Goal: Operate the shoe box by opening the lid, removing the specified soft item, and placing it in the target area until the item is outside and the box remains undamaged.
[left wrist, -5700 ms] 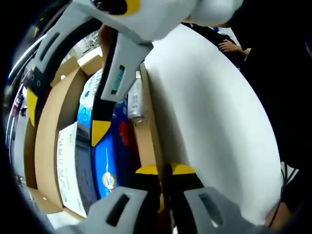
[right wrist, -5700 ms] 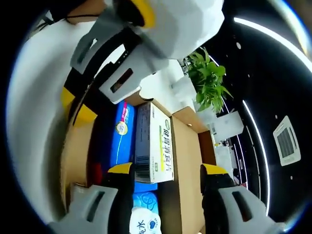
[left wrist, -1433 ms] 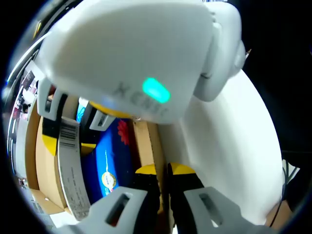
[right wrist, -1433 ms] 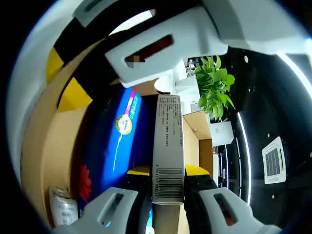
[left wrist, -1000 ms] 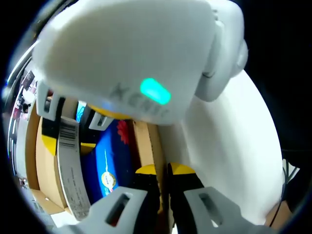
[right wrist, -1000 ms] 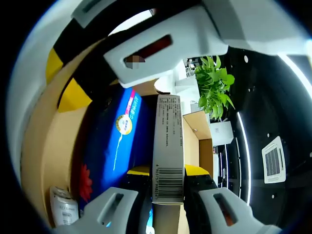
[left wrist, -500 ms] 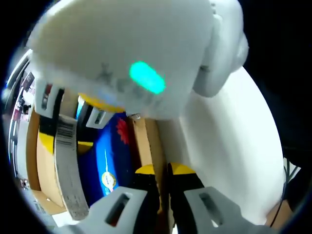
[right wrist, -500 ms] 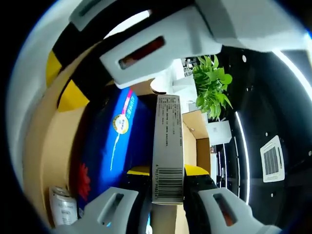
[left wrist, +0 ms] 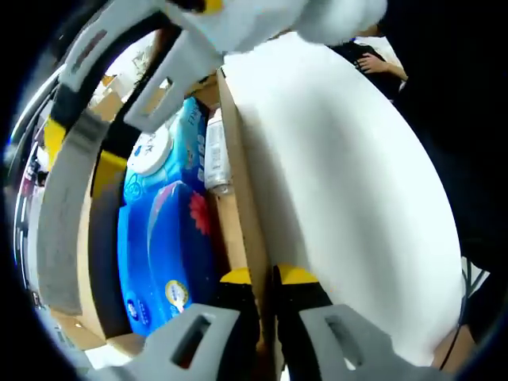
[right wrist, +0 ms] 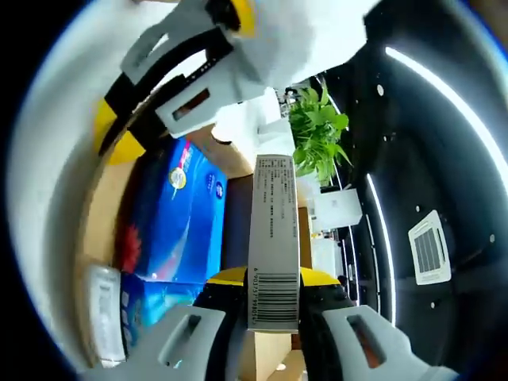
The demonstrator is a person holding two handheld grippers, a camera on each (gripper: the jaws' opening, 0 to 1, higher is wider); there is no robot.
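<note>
Fingers of the right gripper (right wrist: 274,278) clamp a carton (right wrist: 275,238), raised above the shoe box (left wrist: 238,230); left gripper (left wrist: 266,276) fingers pinch the box wall beside the white lid (left wrist: 341,182). Lift straight; blue soft packs (left wrist: 163,254) remain inside.

An office or showroom-like interior, to judge by the dark ceiling with long strip lights (right wrist: 413,75) and a square air-conditioning vent (right wrist: 429,246), a leafy potted plant (right wrist: 317,143) beside white furniture, and a large white table (left wrist: 341,206) with a seated person's hand (left wrist: 379,65) at its far edge.
</note>
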